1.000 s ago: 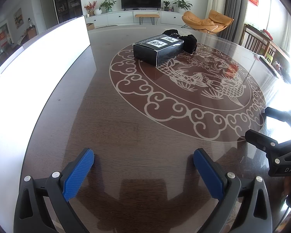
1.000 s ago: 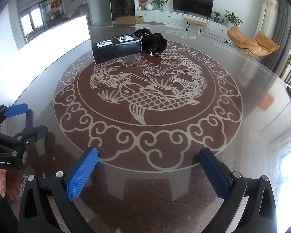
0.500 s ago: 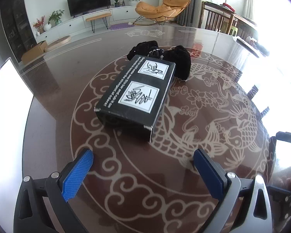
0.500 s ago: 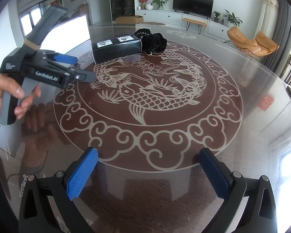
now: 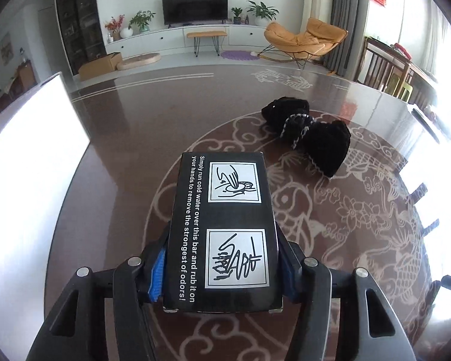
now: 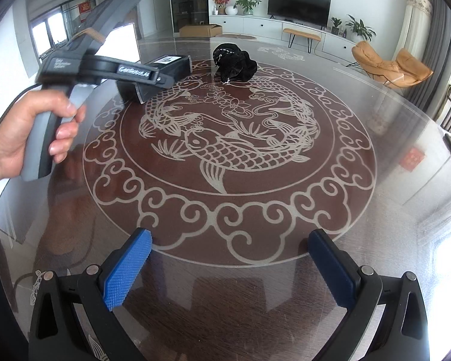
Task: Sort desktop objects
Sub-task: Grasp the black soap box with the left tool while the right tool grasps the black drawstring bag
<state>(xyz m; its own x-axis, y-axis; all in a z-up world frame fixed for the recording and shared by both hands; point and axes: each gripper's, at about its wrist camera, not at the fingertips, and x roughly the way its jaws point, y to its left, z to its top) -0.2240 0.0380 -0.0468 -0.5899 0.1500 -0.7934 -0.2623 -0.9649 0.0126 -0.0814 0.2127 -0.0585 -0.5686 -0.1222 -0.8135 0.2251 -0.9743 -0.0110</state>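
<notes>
Left-wrist and right-wrist views of a round, glass-topped worktop (image 6: pixel 391 180) with an inlaid fish medallion. The left gripper (image 5: pixel 222 270) straddles the near end of the black box (image 5: pixel 225 228); its jaws are closing, with the box between them and the blue pads (image 5: pixel 158 273) drawn up against its two long sides, so the grip appears just made or nearly made. The box lies flat on the worktop, printed face up, at the far-left part of the medallion as seen from the right wrist. The person's hand (image 6: pixel 30 132) squeezes the left gripper's handle. Just beyond the box, towards the far edge and apart from it, lies a black bundle of fabric with a light trim (image 5: pixel 309 138), untouched. The right gripper (image 6: pixel 228 270) hangs over the near edge of the worktop with its jaws released and nothing between them. A bright white panel (image 5: pixel 30 162) stands along the left edge.

Progress, as judged: sorting is at its opening stage. The box is being taken but not yet lifted, the bundle remains to be handled, and no destination for either item can be identified in these views.
</notes>
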